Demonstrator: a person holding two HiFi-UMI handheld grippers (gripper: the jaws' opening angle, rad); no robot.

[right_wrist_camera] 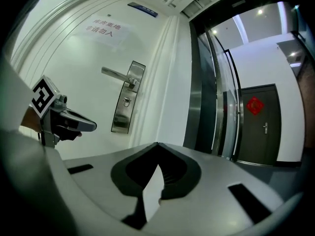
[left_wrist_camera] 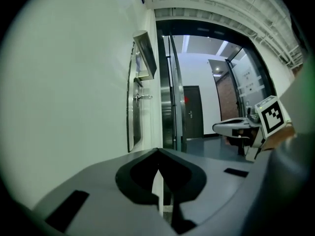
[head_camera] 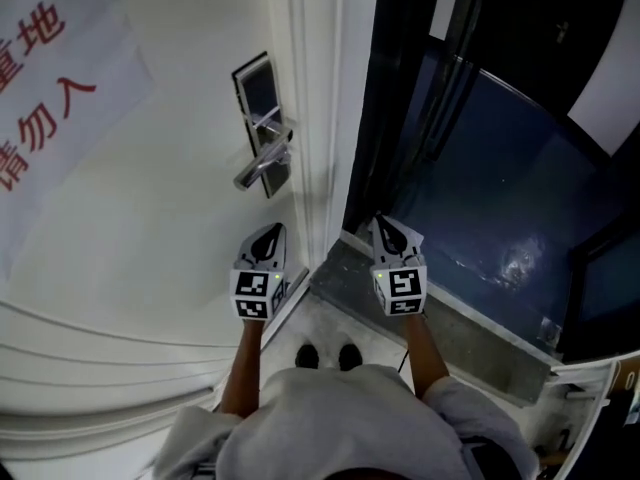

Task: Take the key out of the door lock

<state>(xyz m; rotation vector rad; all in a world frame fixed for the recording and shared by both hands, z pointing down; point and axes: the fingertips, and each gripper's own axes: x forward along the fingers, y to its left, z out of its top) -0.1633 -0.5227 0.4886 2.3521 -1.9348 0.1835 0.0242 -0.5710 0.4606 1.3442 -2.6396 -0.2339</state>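
Key (right_wrist_camera: 127, 101) location: in the lock plate (right_wrist_camera: 121, 122), just below the lever handle (right_wrist_camera: 116, 73). Left gripper (head_camera: 268, 232) and right gripper (head_camera: 386, 224): jaws together, empty, short of door (head_camera: 150, 218). Spread one, square up on key head, clamp, pull straight out.

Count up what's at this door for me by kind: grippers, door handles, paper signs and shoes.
Grey hand-held grippers: 2, left gripper and right gripper
Silver metal lever door handle: 1
White paper sign with red characters: 1
Black shoes: 2
Total: 6
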